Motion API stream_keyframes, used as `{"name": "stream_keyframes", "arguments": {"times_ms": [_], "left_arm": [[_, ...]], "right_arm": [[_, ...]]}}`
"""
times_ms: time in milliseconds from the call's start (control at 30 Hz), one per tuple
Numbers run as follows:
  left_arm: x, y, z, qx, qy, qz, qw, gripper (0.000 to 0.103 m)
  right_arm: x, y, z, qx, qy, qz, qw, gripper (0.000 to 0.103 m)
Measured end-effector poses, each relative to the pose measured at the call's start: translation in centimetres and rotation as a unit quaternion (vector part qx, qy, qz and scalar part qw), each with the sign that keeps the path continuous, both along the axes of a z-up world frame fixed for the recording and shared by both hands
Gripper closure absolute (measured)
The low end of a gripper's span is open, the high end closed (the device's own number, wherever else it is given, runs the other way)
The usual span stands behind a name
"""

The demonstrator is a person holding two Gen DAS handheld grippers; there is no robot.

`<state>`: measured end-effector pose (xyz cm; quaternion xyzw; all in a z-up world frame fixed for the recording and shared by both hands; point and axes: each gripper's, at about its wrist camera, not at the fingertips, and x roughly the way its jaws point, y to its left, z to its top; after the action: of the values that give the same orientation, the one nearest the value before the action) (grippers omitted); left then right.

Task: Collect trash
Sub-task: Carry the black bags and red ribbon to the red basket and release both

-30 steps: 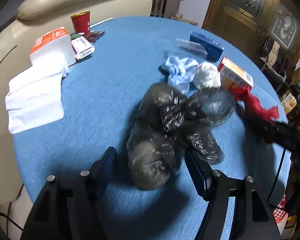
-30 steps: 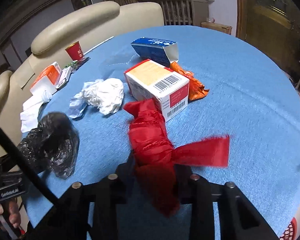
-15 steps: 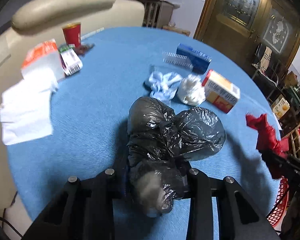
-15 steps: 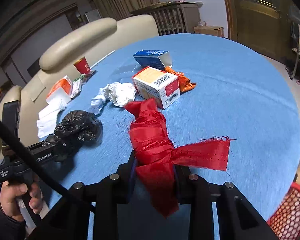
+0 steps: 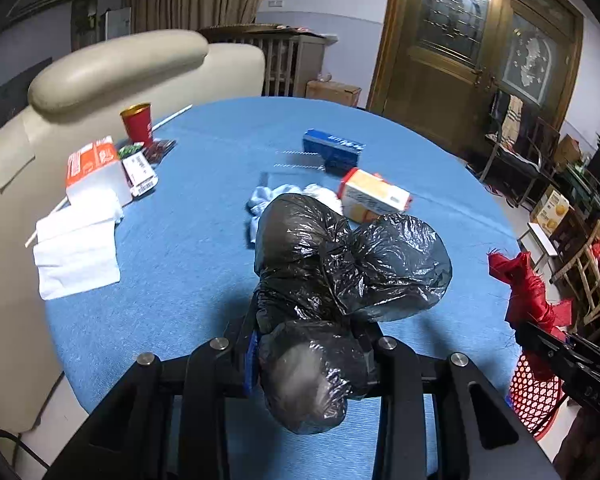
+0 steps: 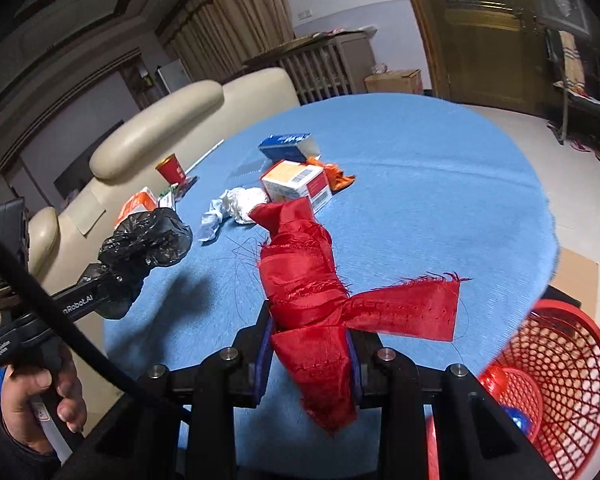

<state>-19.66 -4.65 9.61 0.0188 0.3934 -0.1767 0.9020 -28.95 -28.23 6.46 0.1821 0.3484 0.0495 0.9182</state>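
Observation:
My left gripper (image 5: 310, 354) is shut on a crumpled black plastic bag (image 5: 340, 264) and holds it above the blue table (image 5: 188, 248). It also shows in the right wrist view (image 6: 144, 246). My right gripper (image 6: 308, 354) is shut on a red cloth strip (image 6: 300, 276), lifted above the table's near edge; the cloth shows at the right of the left wrist view (image 5: 528, 292). A red mesh basket (image 6: 560, 380) stands on the floor at the lower right, with a few items inside.
On the table lie an orange-white box (image 5: 374, 196), a blue box (image 5: 334, 150), white and pale blue crumpled wraps (image 6: 240, 206), an orange wrapper (image 6: 338, 174), a red cup (image 5: 137, 122), a tissue pack (image 5: 94, 166) and white tissues (image 5: 76, 252). A beige sofa (image 5: 112, 64) stands behind.
My left gripper closed on the black bag and lifted it off the table. My right gripper drew back and up with the red cloth, and the red basket came into view.

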Motion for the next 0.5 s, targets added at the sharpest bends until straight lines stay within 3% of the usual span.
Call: {"name": "stream_keyframes", "arguments": {"times_ms": [500], "left_arm": [[-1.8,-3.3,2.1,0.018,-0.032,-0.03,0.9989,0.067]], "right_arm": [[-4.3,-2.2,2.3,0.009,-0.035,-0.034,0.999,0.07]]}}
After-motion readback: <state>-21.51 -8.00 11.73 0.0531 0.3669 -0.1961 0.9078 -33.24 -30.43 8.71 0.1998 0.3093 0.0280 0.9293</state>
